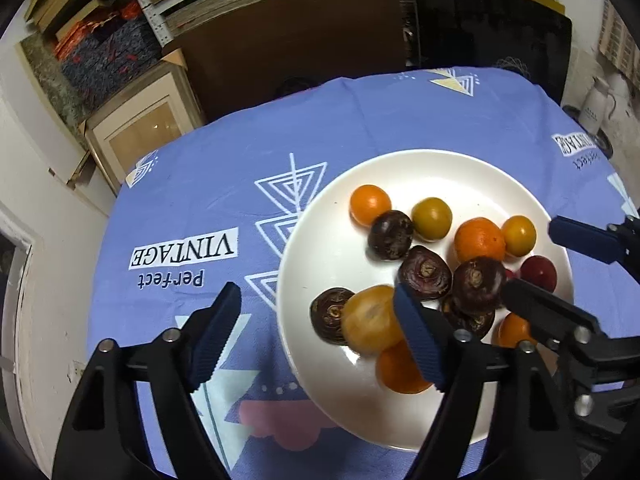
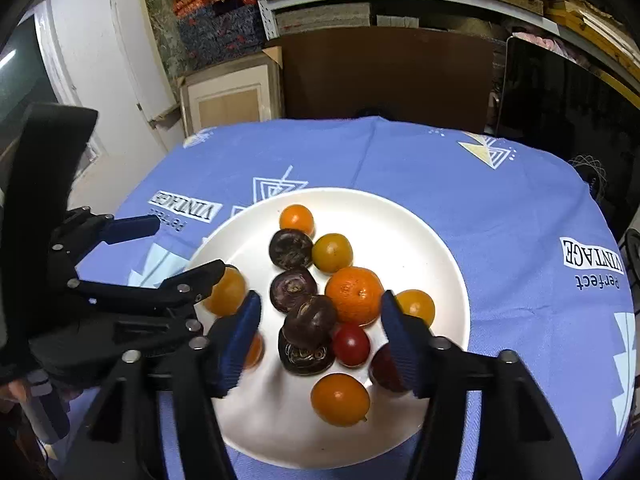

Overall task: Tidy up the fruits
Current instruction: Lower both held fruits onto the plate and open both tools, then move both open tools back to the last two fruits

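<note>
A white plate [image 1: 328, 240] [image 2: 420, 232] on the blue tablecloth holds several fruits: small orange-yellow ones, a mandarin [image 1: 479, 240] [image 2: 354, 295], dark purple water chestnuts [image 1: 425, 273] [image 2: 295, 290] and red ones [image 2: 351, 345]. My left gripper [image 1: 320, 336] is open at the plate's left rim; a yellow-orange fruit [image 1: 370, 318] lies just left of its right finger. It also shows in the right wrist view [image 2: 176, 248]. My right gripper [image 2: 320, 340] is open above the fruit pile, its fingers on either side of the chestnuts and a red fruit. It also shows in the left wrist view [image 1: 548, 264].
The blue cloth [image 1: 192, 208] [image 2: 500, 200] with "Perfect VINTAGE" print covers a round table. Behind it stand a brown board [image 1: 288, 52], a cardboard box [image 1: 136, 128], shelves of stacked goods and a dark screen [image 2: 560, 96]. A white jug [image 1: 598, 100] stands at the far right.
</note>
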`<state>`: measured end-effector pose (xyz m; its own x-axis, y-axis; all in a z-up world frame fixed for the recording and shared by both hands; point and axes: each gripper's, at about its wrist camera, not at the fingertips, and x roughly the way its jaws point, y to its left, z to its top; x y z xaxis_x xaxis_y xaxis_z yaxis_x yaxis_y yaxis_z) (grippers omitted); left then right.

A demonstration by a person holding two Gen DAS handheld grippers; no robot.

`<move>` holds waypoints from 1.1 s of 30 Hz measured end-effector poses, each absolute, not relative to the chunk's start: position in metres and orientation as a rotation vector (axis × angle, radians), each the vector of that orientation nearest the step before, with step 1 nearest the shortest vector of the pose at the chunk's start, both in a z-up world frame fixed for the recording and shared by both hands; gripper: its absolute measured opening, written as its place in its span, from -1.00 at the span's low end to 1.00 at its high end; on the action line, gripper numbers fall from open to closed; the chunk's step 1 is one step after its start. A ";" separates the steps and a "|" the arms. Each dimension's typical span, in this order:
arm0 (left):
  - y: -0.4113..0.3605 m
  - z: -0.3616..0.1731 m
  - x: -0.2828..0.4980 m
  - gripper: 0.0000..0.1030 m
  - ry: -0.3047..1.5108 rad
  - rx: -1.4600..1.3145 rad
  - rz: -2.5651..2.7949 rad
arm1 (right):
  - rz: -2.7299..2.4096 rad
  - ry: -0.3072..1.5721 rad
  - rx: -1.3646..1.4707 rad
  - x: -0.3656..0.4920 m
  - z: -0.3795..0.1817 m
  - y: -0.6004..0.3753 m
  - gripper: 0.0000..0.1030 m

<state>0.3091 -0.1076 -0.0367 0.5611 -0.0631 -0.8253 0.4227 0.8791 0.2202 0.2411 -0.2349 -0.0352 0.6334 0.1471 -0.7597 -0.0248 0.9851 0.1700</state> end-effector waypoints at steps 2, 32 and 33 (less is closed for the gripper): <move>-0.104 -0.032 0.308 0.51 0.924 0.425 -0.292 | 0.102 0.874 0.144 0.237 -0.030 -0.237 0.23; -0.065 -0.056 0.097 0.71 1.034 0.421 -0.524 | 0.233 1.102 -0.141 0.004 -0.100 -0.227 0.36; -0.066 -0.057 0.091 0.71 1.036 0.426 -0.534 | 0.231 1.096 -0.145 0.009 -0.101 -0.225 0.36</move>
